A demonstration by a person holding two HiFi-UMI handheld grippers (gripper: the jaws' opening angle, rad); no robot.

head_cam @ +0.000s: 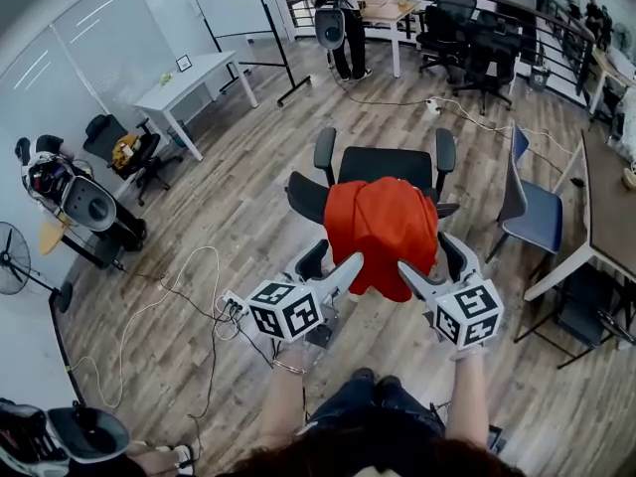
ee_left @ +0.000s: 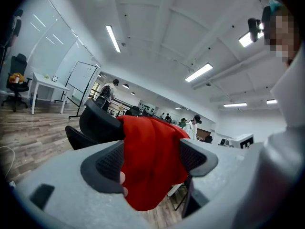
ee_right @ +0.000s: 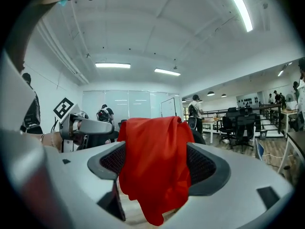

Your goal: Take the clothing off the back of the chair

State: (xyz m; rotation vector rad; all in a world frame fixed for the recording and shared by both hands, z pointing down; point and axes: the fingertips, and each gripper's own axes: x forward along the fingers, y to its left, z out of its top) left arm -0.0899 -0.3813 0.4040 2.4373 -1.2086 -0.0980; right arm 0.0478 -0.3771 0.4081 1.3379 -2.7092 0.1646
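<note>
A red garment [head_cam: 383,232] hangs over the back of a black office chair [head_cam: 388,165] right in front of me. My left gripper [head_cam: 333,258] is at the garment's lower left edge and my right gripper [head_cam: 432,263] at its lower right edge. Both point at the chair back. In the left gripper view the garment [ee_left: 152,137] shows in the gap of the left gripper [ee_left: 150,161], whose jaws stand wide and do not press on the cloth. The right gripper [ee_right: 155,163] frames the garment [ee_right: 152,142] the same way, wide open. The chair back [ee_left: 97,123] shows behind the cloth.
A blue-grey chair [head_cam: 532,217] and a dark table [head_cam: 606,207] stand close on the right. A white table [head_cam: 189,78] stands at the back left. Cables and a power strip [head_cam: 234,306] lie on the wooden floor to the left. A person [head_cam: 348,18] stands far behind.
</note>
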